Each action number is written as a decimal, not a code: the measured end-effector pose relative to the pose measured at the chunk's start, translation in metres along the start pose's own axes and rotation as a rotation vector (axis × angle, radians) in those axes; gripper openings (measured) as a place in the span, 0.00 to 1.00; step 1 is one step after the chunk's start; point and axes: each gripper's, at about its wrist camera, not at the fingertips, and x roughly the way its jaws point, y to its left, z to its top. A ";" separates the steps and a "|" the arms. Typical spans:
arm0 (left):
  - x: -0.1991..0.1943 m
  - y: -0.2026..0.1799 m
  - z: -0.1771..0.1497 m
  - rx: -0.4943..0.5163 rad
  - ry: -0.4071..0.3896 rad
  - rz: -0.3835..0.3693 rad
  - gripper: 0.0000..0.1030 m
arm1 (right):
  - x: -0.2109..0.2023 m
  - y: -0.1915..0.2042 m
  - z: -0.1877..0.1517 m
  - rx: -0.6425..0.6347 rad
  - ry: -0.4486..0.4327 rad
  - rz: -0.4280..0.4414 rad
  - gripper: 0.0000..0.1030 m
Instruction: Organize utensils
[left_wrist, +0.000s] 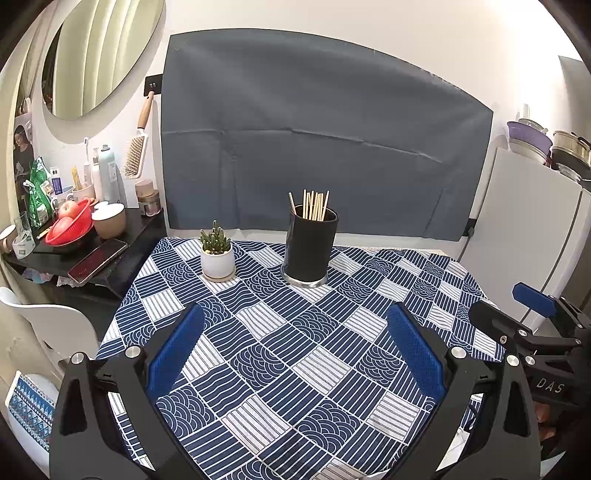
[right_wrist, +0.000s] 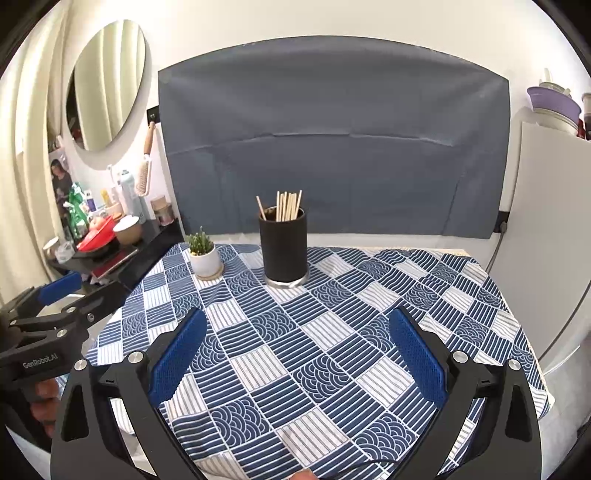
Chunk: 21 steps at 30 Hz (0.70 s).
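Both the left gripper (left_wrist: 295, 354) and the right gripper (right_wrist: 297, 356) hang spread and empty above the near table (right_wrist: 480, 295), probably because all chopsticks (right_wrist: 286, 206) already stand in the far black holder (right_wrist: 283, 251).

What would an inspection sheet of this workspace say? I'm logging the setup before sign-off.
Surface: blue-and-white patterned tablecloth, wrinkled, bare near the tongs.
Job's things: wooden chopsticks upright in black cylindrical holder.
Clutter: small cactus in white pot.
Grippers: left tongs open, empty; right tongs open, empty.
Cables: dark cord by the white cabinet.
Surroundings: grey cloth on the wall, oval mirror, crowded black side shelf.
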 end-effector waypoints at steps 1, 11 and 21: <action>0.000 0.000 0.000 -0.001 0.000 0.000 0.94 | 0.000 0.000 0.000 -0.001 0.000 0.001 0.92; 0.003 -0.001 0.000 -0.008 0.007 0.008 0.94 | 0.001 -0.003 0.001 -0.008 0.007 -0.008 0.92; 0.005 -0.003 -0.001 -0.006 0.011 0.007 0.94 | 0.002 -0.005 0.002 -0.009 0.002 -0.016 0.92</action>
